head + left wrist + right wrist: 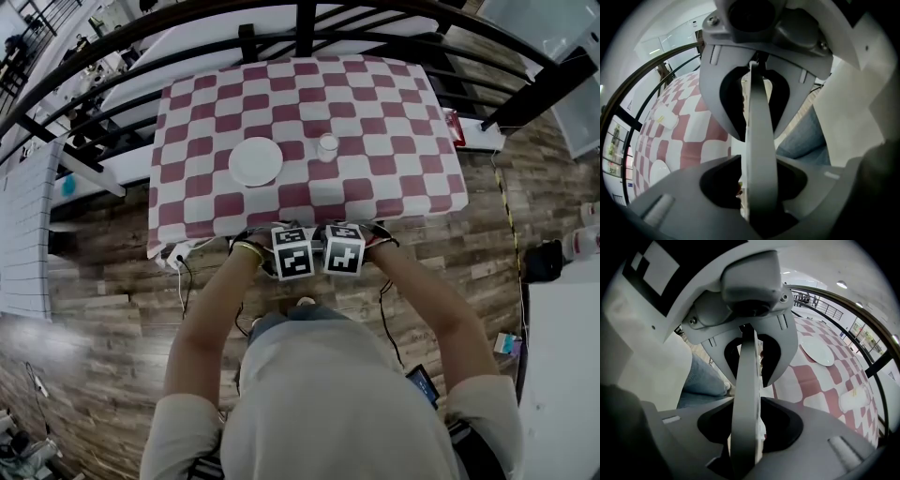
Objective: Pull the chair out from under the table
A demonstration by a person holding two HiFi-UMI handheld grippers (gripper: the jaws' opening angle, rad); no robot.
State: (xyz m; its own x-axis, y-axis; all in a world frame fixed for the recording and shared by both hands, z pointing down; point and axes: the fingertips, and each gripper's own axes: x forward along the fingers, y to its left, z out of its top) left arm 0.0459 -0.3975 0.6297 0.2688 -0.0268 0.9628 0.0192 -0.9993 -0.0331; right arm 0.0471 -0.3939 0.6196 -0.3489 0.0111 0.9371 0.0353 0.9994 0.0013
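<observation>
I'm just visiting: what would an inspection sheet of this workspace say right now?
Surface: table, covered by a red-and-white checked cloth.
Job's things: chair not made out in any view.
Clutter: white plate and cup on the cloth.
Grippers: left gripper and right gripper side by side at the table's near edge, jaws apart.
Cables: white cable and black cable trail over the floor.
Surroundings: wooden floor, black railing.

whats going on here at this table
A person stands at the near edge of a red-and-white checked table, holding the left gripper and right gripper side by side, pointing steeply down, jaws apart. A plate and a cup sit on the table. The chair isn't plainly in view.
</observation>
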